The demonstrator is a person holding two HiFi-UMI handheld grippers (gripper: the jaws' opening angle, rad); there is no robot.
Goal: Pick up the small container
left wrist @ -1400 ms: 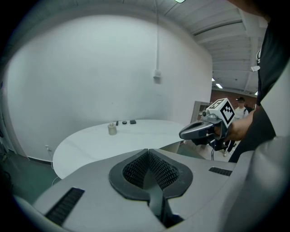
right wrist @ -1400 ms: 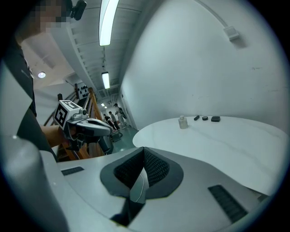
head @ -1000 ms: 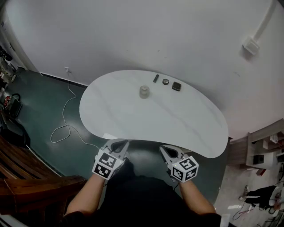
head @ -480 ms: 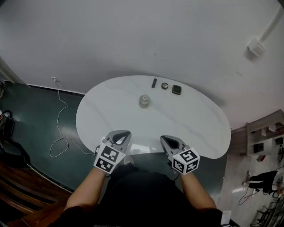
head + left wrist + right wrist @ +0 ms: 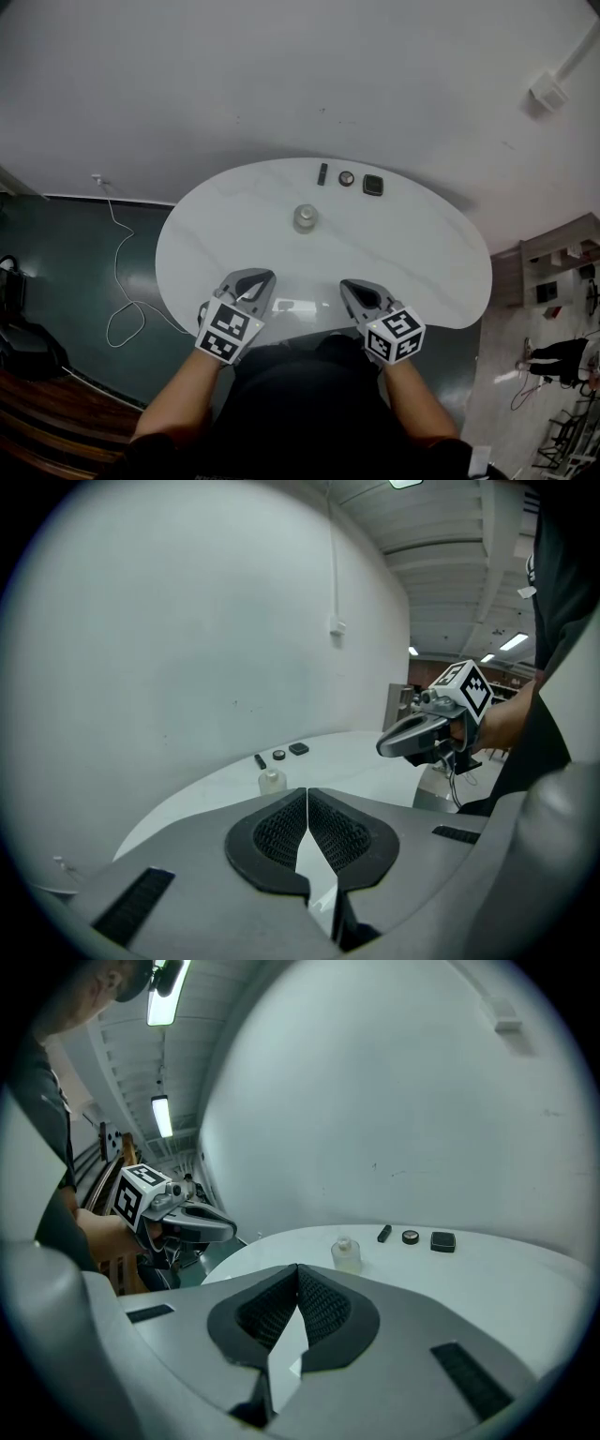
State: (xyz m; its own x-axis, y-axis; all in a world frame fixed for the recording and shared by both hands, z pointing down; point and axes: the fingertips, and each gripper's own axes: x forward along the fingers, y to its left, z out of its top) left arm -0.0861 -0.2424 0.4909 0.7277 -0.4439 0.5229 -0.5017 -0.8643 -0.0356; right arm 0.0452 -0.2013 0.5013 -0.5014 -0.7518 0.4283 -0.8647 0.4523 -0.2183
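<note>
The small container (image 5: pixel 305 217), a squat translucent bottle with a cap, stands upright near the middle of the white bean-shaped table (image 5: pixel 422 253). My left gripper (image 5: pixel 254 278) and right gripper (image 5: pixel 355 287) hover side by side over the table's near edge, well short of the bottle. Both are shut with nothing between the pads. In the left gripper view the container (image 5: pixel 271 780) is far beyond the shut left gripper (image 5: pixel 307 803), and the right gripper (image 5: pixel 412 738) is at the right. In the right gripper view the container (image 5: pixel 346 1253) stands beyond the shut right gripper (image 5: pixel 297 1283).
Three small dark items lie at the table's far edge: a short black stick (image 5: pixel 322 173), a round piece (image 5: pixel 347 178) and a square black case (image 5: pixel 373 185). A white wall rises right behind them. A white cable (image 5: pixel 120 272) trails on the dark floor at left.
Both grippers have come forward from in front of the table to over its near edge. The view has shifted, so the table looks closer. The container has not moved.
</note>
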